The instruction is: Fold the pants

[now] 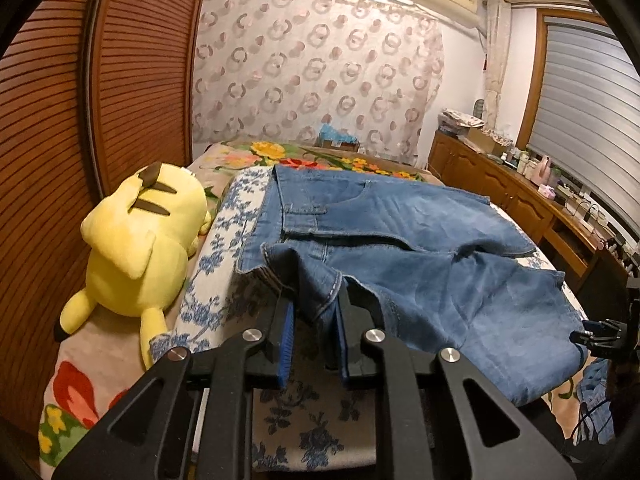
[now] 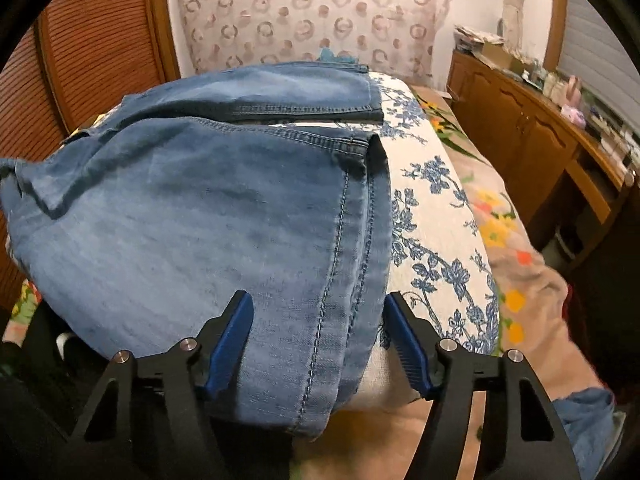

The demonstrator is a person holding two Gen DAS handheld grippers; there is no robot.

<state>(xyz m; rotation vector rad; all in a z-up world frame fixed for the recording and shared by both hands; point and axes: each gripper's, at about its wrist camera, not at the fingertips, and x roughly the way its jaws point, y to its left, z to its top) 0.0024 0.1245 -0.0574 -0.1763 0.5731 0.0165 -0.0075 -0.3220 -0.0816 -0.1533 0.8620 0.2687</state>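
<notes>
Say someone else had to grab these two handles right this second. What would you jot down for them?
Left gripper: jaws shut on a bunched fold of the jeans at the waist end.
Right gripper: jaws open, straddling the seam edge of the near leg, not yet pinching it.
Jeans lie on the blue-flowered cloth on the bed, a yellow plush beside them.
Done: legs spread out, waist picked up.
Left: close the right jaws on the leg, then probably carry it over onto the far leg and fold in half.
</notes>
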